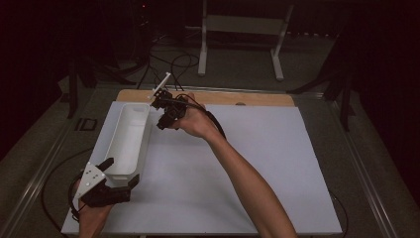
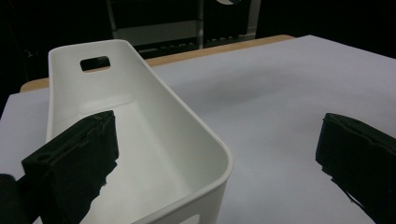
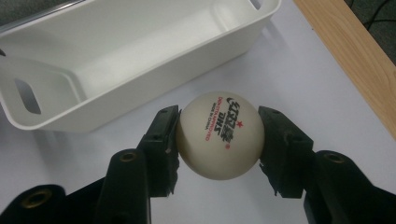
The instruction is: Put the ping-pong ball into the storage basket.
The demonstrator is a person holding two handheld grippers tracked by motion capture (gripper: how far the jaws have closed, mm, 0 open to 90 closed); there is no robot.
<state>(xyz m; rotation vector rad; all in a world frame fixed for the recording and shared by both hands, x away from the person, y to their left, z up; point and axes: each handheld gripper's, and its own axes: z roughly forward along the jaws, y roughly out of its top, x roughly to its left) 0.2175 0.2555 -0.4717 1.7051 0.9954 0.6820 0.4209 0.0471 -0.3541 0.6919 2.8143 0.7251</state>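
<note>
the right gripper (image 3: 219, 140) has its two black jaws pressed against either side of a small white table tennis ball with black and red printed lettering (image 3: 219, 135), pinching it cleanly between the pads. the ball hangs just above the pale grey table sheet (image 3: 299, 70), just beside the long outer wall of a white oblong plastic bin with cut-out handle slots in its ends (image 3: 140, 60), not over its opening. in the high view the right gripper (image 1: 166, 111) sits beside the far end of the bin (image 1: 126, 141), with the hand (image 1: 195, 121) behind it and the forearm running back across the sheet to the bottom edge.

the left gripper (image 2: 215, 158) has its jaws spread wide: one pad hangs inside the bin (image 2: 140, 130) near its near end, the other stands out over the sheet (image 2: 289, 93), well clear of the outer wall. the rounded near corner of the bin lies between them, and neither pad presses on it. in the high view the left gripper (image 1: 119, 173) straddles that near end, its grey three-cornered plate on top.

a strip of light wooden tabletop (image 1: 257, 98) shows beyond the far edge of the sheet (image 1: 257, 163).
</note>
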